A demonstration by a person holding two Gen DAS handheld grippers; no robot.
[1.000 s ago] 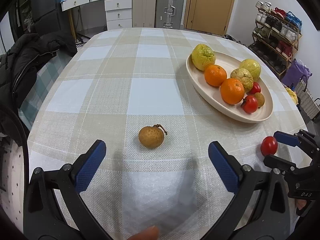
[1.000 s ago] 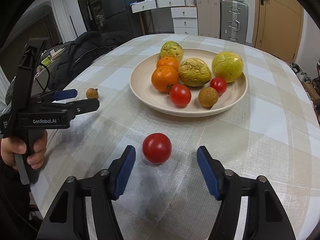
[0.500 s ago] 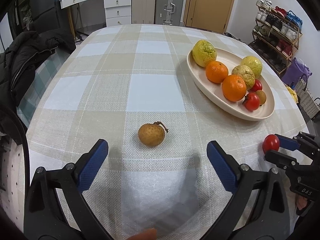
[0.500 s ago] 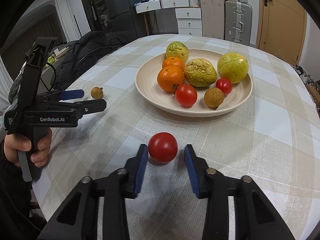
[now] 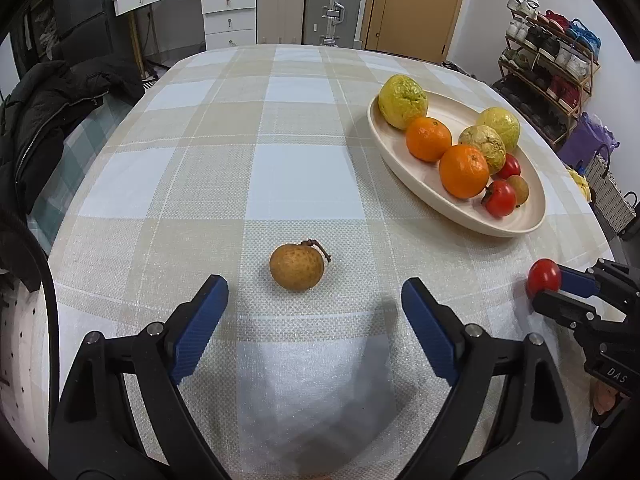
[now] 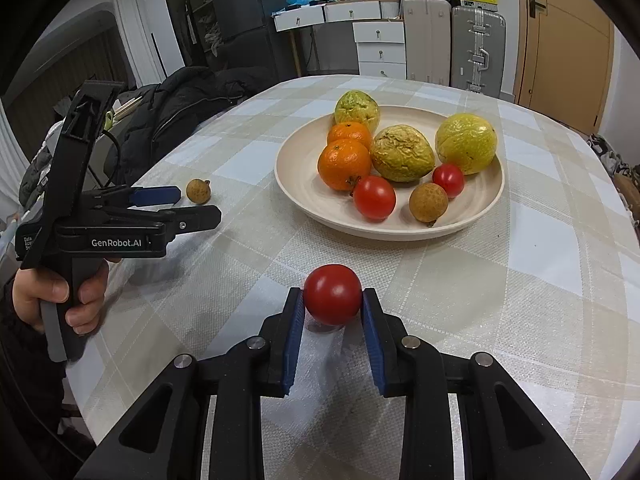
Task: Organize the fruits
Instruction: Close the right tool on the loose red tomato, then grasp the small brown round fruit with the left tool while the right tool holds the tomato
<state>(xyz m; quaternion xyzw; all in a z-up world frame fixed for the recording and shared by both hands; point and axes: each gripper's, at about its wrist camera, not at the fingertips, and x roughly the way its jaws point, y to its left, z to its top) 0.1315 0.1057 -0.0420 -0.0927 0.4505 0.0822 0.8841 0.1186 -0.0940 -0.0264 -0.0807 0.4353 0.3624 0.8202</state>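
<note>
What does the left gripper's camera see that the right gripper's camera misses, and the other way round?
Only the left wrist view shows the shoe rack by the wall and the left gripper from behind, open, with the brown longan just ahead of it.

Only the right wrist view shows the hand that holds the left gripper, and the right gripper shut on the red tomato, a pad on each side.

Both show the plate of fruit, the checked tablecloth, the longan, the tomato and the black jacket.

Even, soft indoor light; sharp centres, strong fisheye bending and dark vignetted corners.
</note>
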